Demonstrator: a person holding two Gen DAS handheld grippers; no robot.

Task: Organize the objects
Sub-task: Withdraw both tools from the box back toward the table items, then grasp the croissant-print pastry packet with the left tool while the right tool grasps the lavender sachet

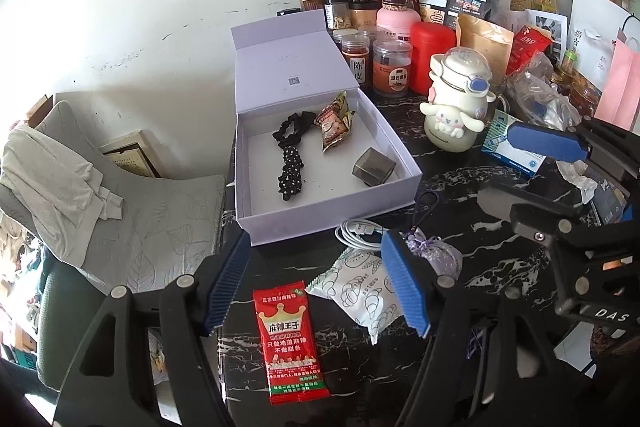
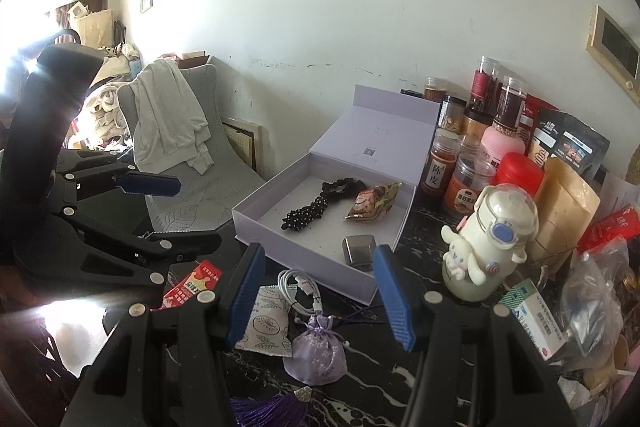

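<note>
**Grippers over loose items before the box**

On the dark table [image 1: 460,187], my left gripper [image 1: 316,287] stands apart over the red packet [image 1: 290,339]; my right gripper [image 2: 320,295] stands apart above the sachet [image 2: 318,351]. Neither holds anything. The open box [image 1: 320,215] lies beyond.

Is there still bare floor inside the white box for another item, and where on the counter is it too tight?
Inside the white box, the near left corner and the strip left of the black hair tie are bare. The right side holds the snack packet and the grey cube. The counter right of the box is packed with jars and the cartoon bottle.
</note>
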